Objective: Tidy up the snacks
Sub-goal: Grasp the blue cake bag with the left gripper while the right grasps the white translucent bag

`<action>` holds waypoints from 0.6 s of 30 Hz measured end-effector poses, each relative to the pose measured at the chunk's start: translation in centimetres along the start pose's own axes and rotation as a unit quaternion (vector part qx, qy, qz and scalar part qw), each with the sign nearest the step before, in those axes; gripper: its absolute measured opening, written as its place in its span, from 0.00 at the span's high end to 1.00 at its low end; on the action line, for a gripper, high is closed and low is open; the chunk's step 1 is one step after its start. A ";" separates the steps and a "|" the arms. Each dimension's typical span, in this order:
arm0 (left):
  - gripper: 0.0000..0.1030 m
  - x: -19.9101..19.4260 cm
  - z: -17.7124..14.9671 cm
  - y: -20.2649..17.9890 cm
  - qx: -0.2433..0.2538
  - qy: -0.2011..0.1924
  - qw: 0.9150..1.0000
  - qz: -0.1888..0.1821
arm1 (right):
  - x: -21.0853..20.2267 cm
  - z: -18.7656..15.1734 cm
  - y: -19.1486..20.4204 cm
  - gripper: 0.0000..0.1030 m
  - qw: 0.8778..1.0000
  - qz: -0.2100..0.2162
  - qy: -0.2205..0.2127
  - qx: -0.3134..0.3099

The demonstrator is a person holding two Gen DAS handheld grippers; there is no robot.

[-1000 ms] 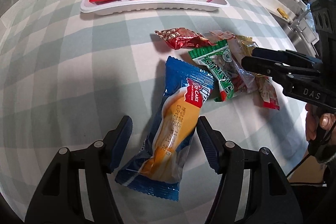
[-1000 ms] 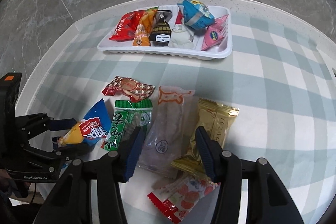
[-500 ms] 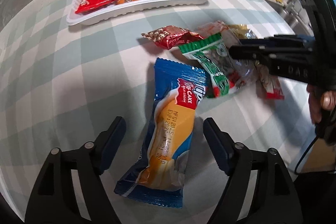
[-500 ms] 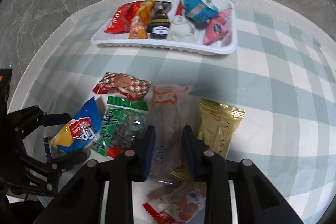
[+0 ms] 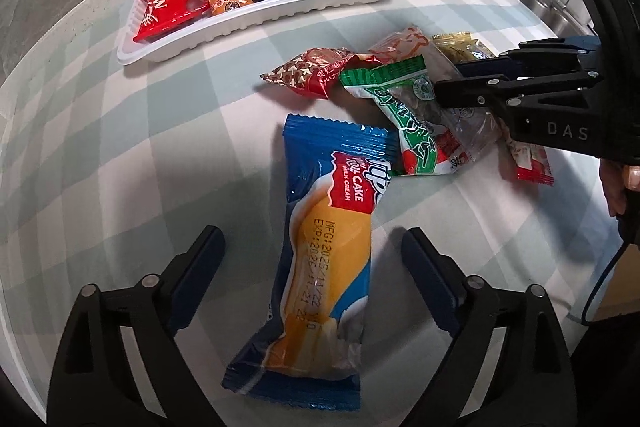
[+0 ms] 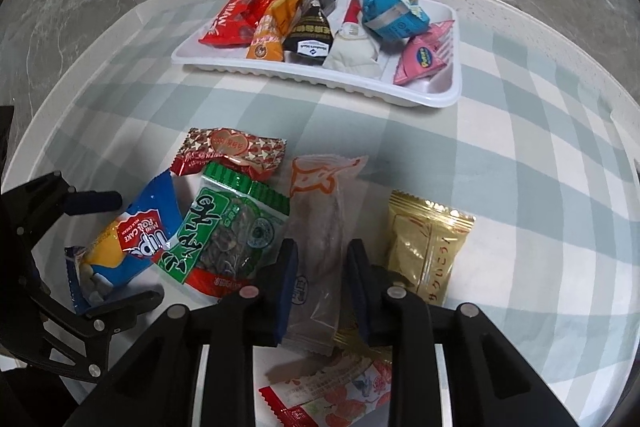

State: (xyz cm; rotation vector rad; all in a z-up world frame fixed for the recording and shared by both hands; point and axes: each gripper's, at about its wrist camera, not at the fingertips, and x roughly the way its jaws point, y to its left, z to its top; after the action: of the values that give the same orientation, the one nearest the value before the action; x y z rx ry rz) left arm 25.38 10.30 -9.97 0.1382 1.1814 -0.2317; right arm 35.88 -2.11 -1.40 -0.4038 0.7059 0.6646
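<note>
A blue and orange roll cake pack point(image 5: 320, 259) lies on the table between the wide-open fingers of my left gripper point(image 5: 314, 259), untouched. It also shows in the right wrist view point(image 6: 132, 243). My right gripper point(image 6: 322, 267) is shut on a clear packet with an orange cat print point(image 6: 320, 227), which still rests on the table. In the left wrist view the right gripper point(image 5: 448, 87) pinches the same clear packet point(image 5: 468, 123). A white tray point(image 6: 440, 99) at the back holds several snacks.
Loose snacks lie around the clear packet: a green seed pack point(image 6: 224, 227), a red-brown candy pack point(image 6: 228, 151), a gold pack point(image 6: 428, 247) and a red-and-white pack point(image 6: 332, 395). The round table edge point(image 6: 616, 115) is near on the right.
My right gripper closed from open onto the clear packet. My left gripper opened wider around the roll cake pack and pulled back a little.
</note>
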 end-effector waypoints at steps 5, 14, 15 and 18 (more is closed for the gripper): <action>0.08 0.2 0.1 0.3 0.008 -0.002 1.000 -0.005 | 0.2 0.1 0.7 0.74 1.000 -0.011 0.001 -0.024; 0.48 -0.3 0.5 0.9 0.013 -0.029 0.999 -0.009 | 0.1 0.2 0.1 0.81 1.000 0.011 -0.009 -0.018; 0.54 -0.5 0.7 1.1 0.012 -0.029 0.999 -0.011 | 0.1 0.2 -0.2 0.81 1.000 0.018 -0.009 -0.012; 0.73 -0.7 0.9 1.5 0.011 -0.029 0.999 -0.013 | 0.0 0.2 -0.7 0.82 0.999 0.035 -0.010 0.006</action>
State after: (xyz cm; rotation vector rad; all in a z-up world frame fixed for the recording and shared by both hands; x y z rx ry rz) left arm 26.36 11.64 -8.99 0.1343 1.1242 -0.2691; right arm 36.50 -2.52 -1.20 -0.3626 0.7065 0.7295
